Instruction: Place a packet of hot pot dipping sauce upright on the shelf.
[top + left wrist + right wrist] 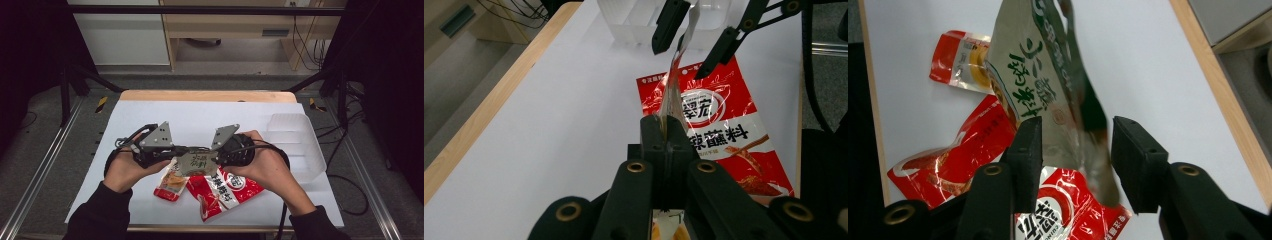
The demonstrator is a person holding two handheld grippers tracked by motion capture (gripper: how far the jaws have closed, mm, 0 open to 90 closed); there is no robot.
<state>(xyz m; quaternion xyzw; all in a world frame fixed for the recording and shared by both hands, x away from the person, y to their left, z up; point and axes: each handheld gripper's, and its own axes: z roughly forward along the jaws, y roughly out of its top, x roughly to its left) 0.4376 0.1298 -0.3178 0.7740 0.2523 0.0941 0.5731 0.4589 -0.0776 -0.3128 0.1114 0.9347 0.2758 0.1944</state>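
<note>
Grey-green foil sachet [196, 162] with dark printed characters is held up off the white worktop [150, 120], between the two grippers and above the other packets. It is pinched at one edge by the fully closed fingers [663, 131] of the left gripper [172, 150]. The right gripper [214, 152] is brought to the opposite edge, its fingers [1030, 145] partly open and standing either side of the foil, no press on it being visible. A large red printed pouch [220, 192] and a small red-and-orange sachet [171, 184] lie flat beneath, near the front edge. A clear plastic tray [300, 145] with compartments stands apart at the right, with nothing seen in it. Judged from this, the lift is done; the handover, or a two-sided hold, is under way, and any placing into the tray remains to be done, as with the other two packets.
</note>
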